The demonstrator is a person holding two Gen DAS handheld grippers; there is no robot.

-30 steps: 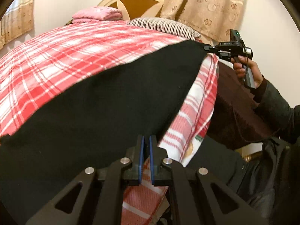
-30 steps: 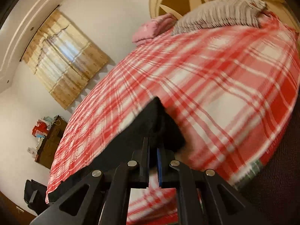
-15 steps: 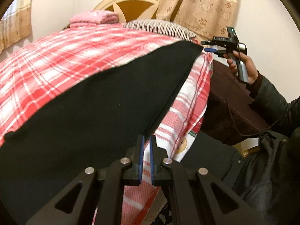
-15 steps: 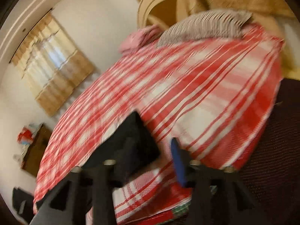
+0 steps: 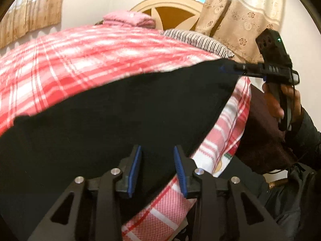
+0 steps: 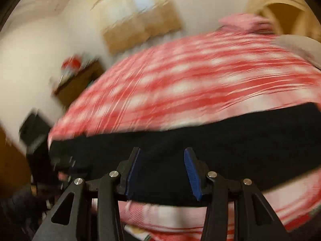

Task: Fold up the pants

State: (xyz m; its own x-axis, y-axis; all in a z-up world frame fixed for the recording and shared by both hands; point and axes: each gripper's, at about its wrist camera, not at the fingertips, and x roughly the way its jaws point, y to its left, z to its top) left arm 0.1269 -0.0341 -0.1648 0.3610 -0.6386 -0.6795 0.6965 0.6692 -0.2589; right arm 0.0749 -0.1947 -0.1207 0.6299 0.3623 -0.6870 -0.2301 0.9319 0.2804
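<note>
One plaid bedspread [image 5: 84, 60] gives a broad flat surface, so the black pants [image 5: 112, 120] lie spread along its near edge. Left gripper [image 5: 157, 168] jaws are opening, nothing pinched; right gripper [image 6: 163, 172] jaws stand apart above cloth, apparently for a regrasp.

I'm working in a home bedroom: ahead of my left gripper [image 5: 157, 168] stretches a bed under a red and white plaid cover [image 5: 84, 60], with a striped pillow [image 5: 198, 40] and a folded pink blanket [image 5: 129, 19] at its far end against a cream arched headboard [image 5: 170, 6]. Patterned beige curtains [image 5: 238, 14] hang beyond that, and through the blurred right view I make out a wooden dresser [image 6: 80, 80] far left
</note>
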